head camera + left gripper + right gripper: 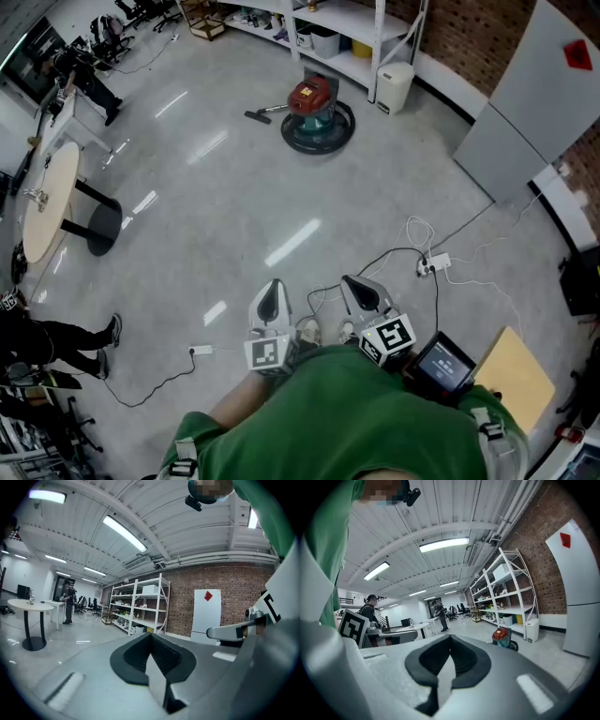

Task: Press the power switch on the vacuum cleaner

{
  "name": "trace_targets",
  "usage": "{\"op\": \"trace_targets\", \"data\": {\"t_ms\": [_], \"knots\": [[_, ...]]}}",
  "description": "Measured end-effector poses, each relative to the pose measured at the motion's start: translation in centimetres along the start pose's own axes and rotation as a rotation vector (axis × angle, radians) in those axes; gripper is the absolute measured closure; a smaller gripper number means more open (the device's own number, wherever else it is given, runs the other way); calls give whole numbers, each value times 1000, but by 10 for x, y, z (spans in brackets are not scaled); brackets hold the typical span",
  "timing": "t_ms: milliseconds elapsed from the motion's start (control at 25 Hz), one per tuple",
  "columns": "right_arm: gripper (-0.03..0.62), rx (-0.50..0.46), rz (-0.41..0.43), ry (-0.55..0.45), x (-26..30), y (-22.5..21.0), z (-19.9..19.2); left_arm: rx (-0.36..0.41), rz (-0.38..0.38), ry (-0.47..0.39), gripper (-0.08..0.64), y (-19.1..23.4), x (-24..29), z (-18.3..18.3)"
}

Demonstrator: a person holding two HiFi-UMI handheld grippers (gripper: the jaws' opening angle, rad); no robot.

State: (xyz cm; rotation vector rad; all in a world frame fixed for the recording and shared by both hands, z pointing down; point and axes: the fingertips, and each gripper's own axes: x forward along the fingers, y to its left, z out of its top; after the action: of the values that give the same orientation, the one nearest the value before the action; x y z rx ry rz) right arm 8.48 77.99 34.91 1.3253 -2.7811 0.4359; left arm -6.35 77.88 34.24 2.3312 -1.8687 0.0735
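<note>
On the grey floor [234, 206] stands a red-topped, teal-based vacuum cleaner [314, 105].

The vacuum [317, 111] stands on the floor [234, 206] far ahead, just before the shelves [342, 33], a bin [395, 86] near its right. A round bench [47, 202] stands well off to the left; a power strip [433, 265] lies on the floor at right, near the left tool [272, 302] and right tool [362, 292], which sit side by side, well apart from the vacuum

glossy grey floor [234, 206] meets a brick wall [464, 36], white shelving [140, 605], a round table [49, 202], ceiling strip lights [444, 544].
</note>
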Motion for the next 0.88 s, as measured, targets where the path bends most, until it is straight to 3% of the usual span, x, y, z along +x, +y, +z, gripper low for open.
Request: {"op": "trace_targets", "data": {"t_ms": [720, 880], "knots": [[591, -8, -4, -39, -29, -70, 8, 11, 42, -24, 553, -55, 40, 0], [591, 0, 17, -47, -32, -67, 11, 23, 68, -25, 553, -55, 36, 6]]}}
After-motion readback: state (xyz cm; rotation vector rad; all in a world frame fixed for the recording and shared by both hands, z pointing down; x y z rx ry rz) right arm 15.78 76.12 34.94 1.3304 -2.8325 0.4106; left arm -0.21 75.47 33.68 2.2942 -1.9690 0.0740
